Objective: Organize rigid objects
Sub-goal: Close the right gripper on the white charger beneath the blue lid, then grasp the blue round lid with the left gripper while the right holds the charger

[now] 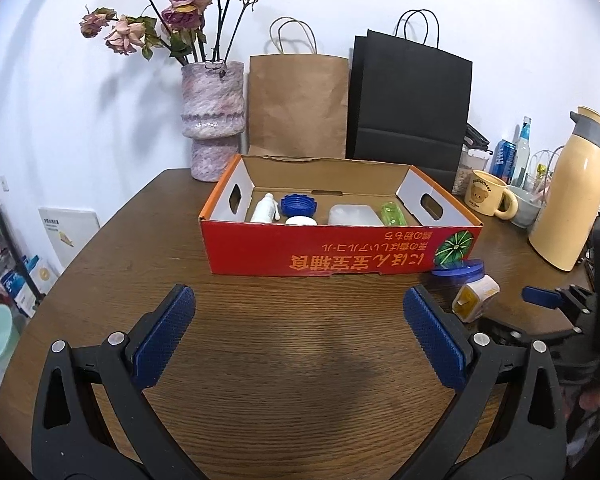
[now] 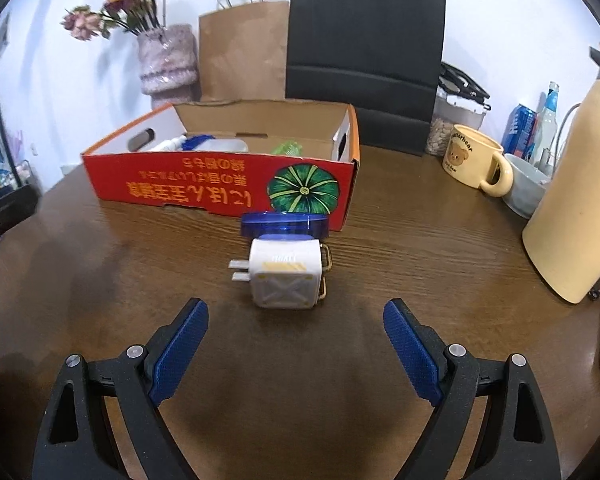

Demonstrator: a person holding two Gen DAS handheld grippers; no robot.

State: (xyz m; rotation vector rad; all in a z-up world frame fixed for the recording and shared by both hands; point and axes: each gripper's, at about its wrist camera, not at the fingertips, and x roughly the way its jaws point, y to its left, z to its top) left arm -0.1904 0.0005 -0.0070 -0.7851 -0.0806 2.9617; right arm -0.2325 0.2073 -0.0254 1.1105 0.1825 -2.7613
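The left hand-held gripper [image 1: 299,312] hovers over the brown wooden table [image 1: 284,360], its blue pads spread wide with nothing between them. The right hand-held gripper [image 2: 296,326] is also spread wide and holds nothing; it points at a white and yellow plug adapter [image 2: 286,274] that lies on the table just in front of its fingertips, apart from both pads. Directly behind the adapter, touching it or almost touching (I cannot tell which), stands a blue lidded container [image 2: 284,225], close to the front wall of the red cardboard box [image 2: 220,184].

Inside the box there are a white bottle [image 1: 265,209], a blue ring-shaped cap [image 1: 298,205], a small white round lid [image 1: 301,221], a clear plastic case [image 1: 354,215] and a green transparent piece [image 1: 393,214].

Behind the box stand a vase with dried roses [image 1: 212,120], a brown paper bag [image 1: 298,104] and a black paper bag [image 1: 410,100]. On the right side are a yellow bear mug [image 2: 474,160] and a cream thermos jug [image 2: 580,200].
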